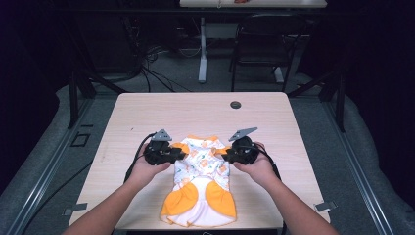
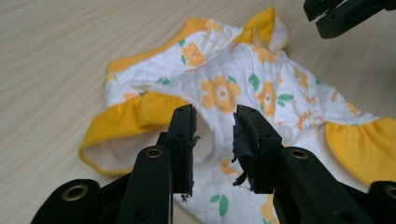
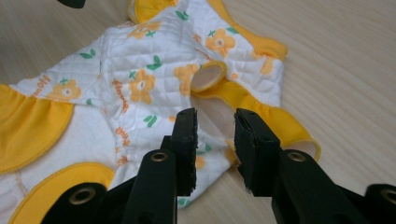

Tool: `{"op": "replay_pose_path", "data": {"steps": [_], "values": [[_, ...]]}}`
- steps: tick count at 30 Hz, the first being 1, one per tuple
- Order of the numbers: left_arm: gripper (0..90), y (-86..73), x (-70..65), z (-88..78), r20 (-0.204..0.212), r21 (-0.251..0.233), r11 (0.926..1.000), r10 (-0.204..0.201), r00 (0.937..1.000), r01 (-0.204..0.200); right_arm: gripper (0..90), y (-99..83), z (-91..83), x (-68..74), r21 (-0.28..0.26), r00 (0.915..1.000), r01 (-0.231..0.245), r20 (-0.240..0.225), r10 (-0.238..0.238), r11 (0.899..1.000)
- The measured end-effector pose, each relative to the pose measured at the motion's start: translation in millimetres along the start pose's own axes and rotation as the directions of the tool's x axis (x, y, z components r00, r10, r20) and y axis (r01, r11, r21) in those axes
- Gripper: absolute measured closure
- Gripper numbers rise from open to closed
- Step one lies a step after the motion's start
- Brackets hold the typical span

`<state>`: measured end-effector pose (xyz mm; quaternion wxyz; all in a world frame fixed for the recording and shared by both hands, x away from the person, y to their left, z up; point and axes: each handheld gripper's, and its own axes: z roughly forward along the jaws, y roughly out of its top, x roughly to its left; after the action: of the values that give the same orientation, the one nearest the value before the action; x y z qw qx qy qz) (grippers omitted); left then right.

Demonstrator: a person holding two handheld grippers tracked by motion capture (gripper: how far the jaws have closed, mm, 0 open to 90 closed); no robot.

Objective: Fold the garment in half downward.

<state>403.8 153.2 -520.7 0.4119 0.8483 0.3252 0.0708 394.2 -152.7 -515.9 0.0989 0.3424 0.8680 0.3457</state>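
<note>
Small white quilted garment with orange flowers and yellow ruffles (image 1: 200,183) flat on pale wood counter (image 1: 147,112), between both tools; left tool (image 2: 215,128) spread over ruffled edge; right tool (image 3: 215,130) spread likewise; bare counter outboard of each.

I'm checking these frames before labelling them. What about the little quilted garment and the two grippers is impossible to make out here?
- High view: the jaws of the left hand-held gripper and right hand-held gripper are too small to judge.
- High view: the white quilted garment with orange flowers and yellow ruffles covers its own underside.
- Left gripper view: the garment's hem is cut off by the right edge.
- Right gripper view: the orange lettering is too small to read.
</note>
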Motion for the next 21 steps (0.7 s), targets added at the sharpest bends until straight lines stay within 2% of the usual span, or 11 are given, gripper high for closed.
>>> {"op": "replay_pose_path", "data": {"steps": [2, 9, 12, 17, 21], "values": [[68.7, 5.8, 4.0, 3.4, -0.008, 0.005, 0.9999, -0.012, 0.9999, 0.012, 69.5, 4.4, 1.8, -3.4, 0.005, 0.9999, -0.007, -0.01, 0.007, 1.0], [69.5, 20.7, 17.2, 19.9, -0.045, 0.011, 0.9998, -0.017, 0.9989, 0.018, 70.0, 20.2, 15.2, -18.4, 0.021, 0.9999, -0.012, 0.013, 0.011, 1.0], [69.5, 25.7, 24.0, 28.6, -0.044, 0.008, 0.9997, -0.021, 0.9988, 0.022, 70.4, 27.7, 21.4, -23.9, 0.018, 0.9995, -0.018, 0.027, 0.018, 1.0], [68.9, 29.3, 35.5, 40.8, -0.044, 0.005, 0.9995, -0.031, 0.9986, 0.031, 69.9, 36.0, 38.0, -33.0, 0.02, 0.999, -0.015, 0.042, 0.014, 1.0], [69.0, 28.0, 44.1, 46.5, -0.066, 0.009, 0.9987, -0.049, 0.9966, 0.05, 69.1, 37.4, 47.3, -37.1, 0.029, 0.9987, -0.021, 0.046, 0.02, 0.999]]}}
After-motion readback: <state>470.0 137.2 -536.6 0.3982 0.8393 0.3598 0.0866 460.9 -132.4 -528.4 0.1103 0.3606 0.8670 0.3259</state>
